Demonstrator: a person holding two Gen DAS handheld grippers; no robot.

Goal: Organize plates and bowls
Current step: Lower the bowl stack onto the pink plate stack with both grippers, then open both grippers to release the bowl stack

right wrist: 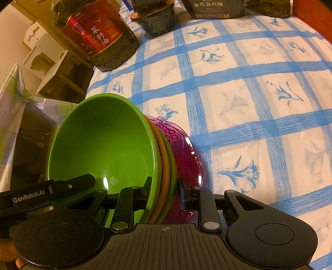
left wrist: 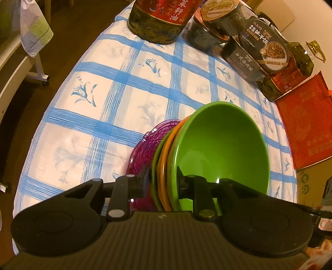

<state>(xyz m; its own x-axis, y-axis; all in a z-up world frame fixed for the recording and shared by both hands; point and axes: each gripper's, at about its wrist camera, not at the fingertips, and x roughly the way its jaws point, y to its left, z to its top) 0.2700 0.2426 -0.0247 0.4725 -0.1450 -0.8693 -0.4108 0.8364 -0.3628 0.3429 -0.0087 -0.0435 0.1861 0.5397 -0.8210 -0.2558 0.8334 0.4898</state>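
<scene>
Nested stack of dishes held on edge above a table covered by a blue-checked cloth [left wrist: 116, 87] with flower motifs. The stack consists of a green bowl [left wrist: 222, 149] facing outward, an orange bowl [left wrist: 164, 166] and a second green rim behind it, and a purple patterned glass plate [left wrist: 143, 149] at the back. The left gripper [left wrist: 161, 182] is closed narrowly across the near rims, one finger inside the green bowl, the other against the purple plate. The right gripper [right wrist: 164, 191] clamps the same stack likewise from the opposite side, its jaws nearly together. At the far edge of the table stand a large oil bottle [left wrist: 159, 18] with a red label and several dark instant-rice tubs [left wrist: 263, 49]; a red bag [left wrist: 305, 128] lies far right.
</scene>
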